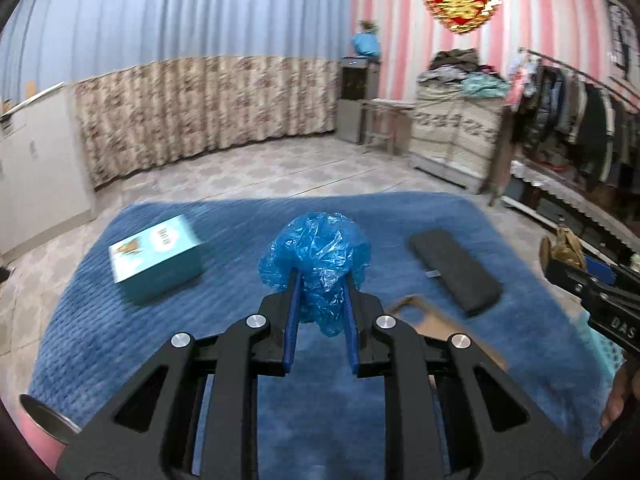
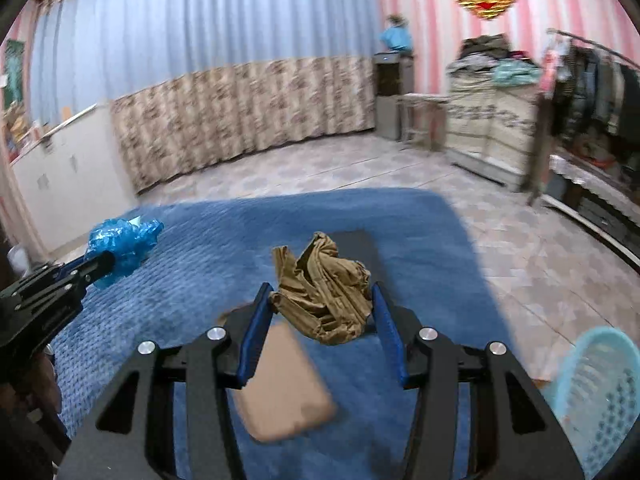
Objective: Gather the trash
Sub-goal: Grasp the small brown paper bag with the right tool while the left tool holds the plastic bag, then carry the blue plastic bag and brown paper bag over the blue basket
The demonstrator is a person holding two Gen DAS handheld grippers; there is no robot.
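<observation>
both pieces are picked up but not yet binned: the left gripper (image 1: 320, 280) jaws pinch a crumpled blue plastic bag (image 1: 316, 256), the right gripper (image 2: 322, 300) jaws pinch a brown wrapper (image 2: 324, 284), above the blue blanket (image 2: 208, 272), with the light-blue basket (image 2: 600, 392) waiting at right.

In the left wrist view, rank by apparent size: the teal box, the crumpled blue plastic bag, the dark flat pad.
Largest to smallest as they appear:
1. Crumpled blue plastic bag, though it sits closest to the camera, which inflates it.
2 and 3. Teal box and dark flat pad look about alike; I won't rank them.
</observation>
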